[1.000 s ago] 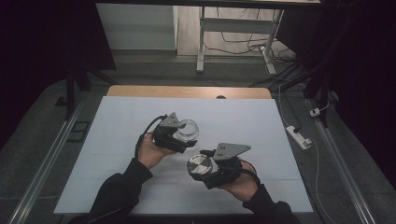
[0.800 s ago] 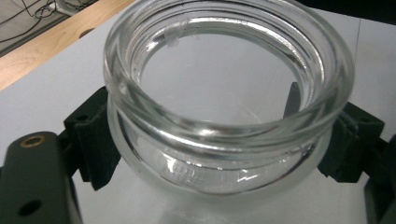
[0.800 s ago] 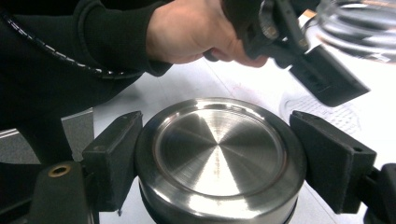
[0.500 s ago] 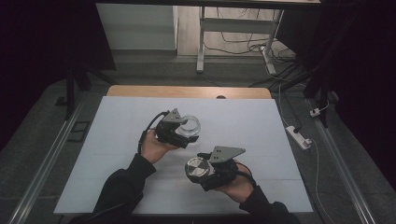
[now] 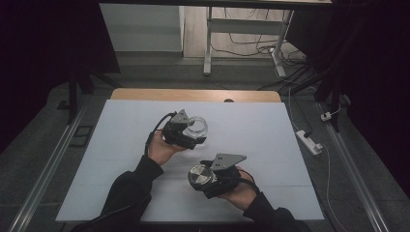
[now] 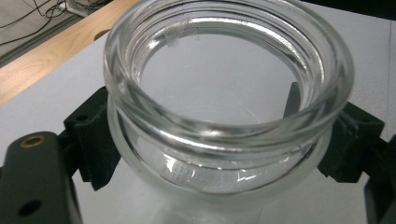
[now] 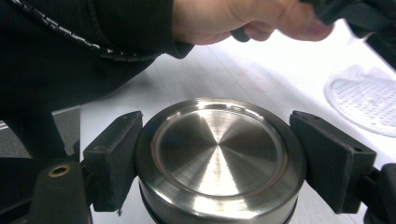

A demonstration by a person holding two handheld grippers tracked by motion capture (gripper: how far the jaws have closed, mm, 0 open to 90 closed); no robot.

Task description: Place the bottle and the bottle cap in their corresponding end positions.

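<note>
Left gripper (image 5: 192,137) pinching glass jar (image 5: 195,128); right gripper (image 5: 205,178) clamps steel lid (image 5: 198,176), now drawn slightly nearer, apart above the worktop (image 5: 270,140): probably lid just removed.

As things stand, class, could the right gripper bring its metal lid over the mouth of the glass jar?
Probably yes. The right gripper grips the metal lid; the glass jar, clamped in the left gripper, has an open, uncovered mouth, and bare table lies between them.
</note>
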